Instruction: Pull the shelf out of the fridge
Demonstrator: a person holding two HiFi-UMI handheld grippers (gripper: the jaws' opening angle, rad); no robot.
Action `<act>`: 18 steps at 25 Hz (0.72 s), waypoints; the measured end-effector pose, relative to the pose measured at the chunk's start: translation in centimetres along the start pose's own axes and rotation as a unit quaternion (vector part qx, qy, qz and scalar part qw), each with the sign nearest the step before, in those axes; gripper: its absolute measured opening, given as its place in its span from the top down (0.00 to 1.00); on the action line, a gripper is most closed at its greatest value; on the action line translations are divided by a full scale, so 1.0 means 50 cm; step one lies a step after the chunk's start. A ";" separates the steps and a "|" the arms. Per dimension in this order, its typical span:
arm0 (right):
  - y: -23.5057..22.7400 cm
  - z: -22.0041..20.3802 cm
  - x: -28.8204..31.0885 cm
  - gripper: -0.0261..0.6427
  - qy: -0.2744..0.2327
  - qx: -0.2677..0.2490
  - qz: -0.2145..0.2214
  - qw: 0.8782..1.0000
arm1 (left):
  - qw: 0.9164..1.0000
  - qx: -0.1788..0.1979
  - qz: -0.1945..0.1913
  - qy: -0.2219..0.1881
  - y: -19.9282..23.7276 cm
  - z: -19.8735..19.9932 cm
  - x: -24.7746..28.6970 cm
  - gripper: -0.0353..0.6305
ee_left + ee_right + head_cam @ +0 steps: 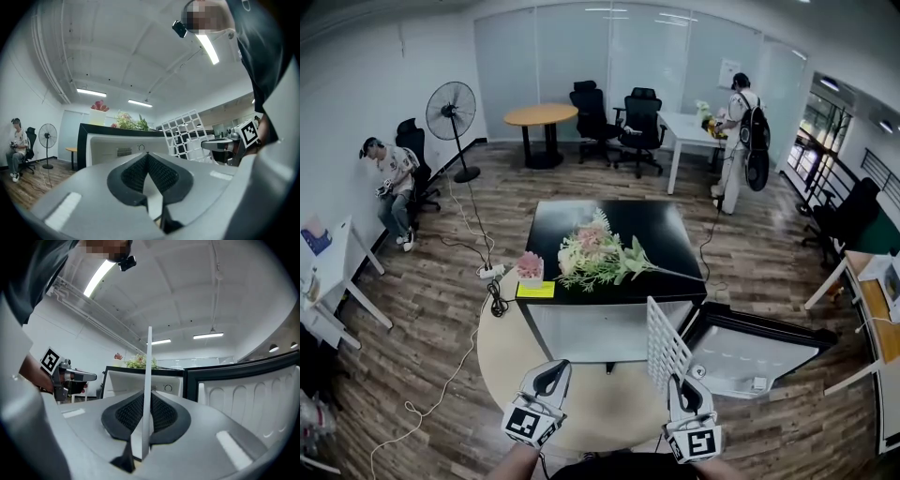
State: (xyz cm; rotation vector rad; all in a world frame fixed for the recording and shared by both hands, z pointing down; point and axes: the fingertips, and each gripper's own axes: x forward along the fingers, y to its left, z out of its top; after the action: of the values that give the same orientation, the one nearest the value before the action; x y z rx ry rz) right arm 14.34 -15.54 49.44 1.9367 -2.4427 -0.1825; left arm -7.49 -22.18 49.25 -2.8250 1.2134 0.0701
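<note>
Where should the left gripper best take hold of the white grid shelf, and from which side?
Probably its free top rim, coming from above. The shelf stands on edge, thin and flat, with the right gripper shut on its lower edge, so the left gripper can close its fingers across the thin rim.

Shelf (pixel 664 342): lower corner hidden in my right gripper (pixel 682 384); edge-on in the right gripper view, so no grid shows.
Fridge (pixel 553 220): inside mostly hidden under its top.
Pink item (pixel 530 265) on it: too small to name.
My forearms (pixel 517 461): cut off by the bottom edge.
Desk (pixel 874 319): cut off at right.
</note>
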 end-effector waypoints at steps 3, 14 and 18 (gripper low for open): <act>-0.007 0.006 -0.001 0.91 -0.008 0.000 -0.004 1.000 | 0.999 0.036 0.031 0.020 0.000 0.008 -0.002 0.95; -0.024 0.024 0.009 0.91 -0.024 -0.001 -0.011 1.000 | 0.997 0.052 0.059 0.009 0.007 0.010 -0.001 0.95; -0.026 0.029 0.013 0.91 -0.028 0.000 -0.012 1.000 | 0.997 0.049 0.057 0.007 0.003 0.008 -0.001 0.95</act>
State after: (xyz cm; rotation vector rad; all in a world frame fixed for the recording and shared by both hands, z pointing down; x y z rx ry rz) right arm 15.33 -16.36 47.82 1.9886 -2.4547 -0.2407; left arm -7.67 -22.21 48.85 -2.6750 1.3416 -0.0025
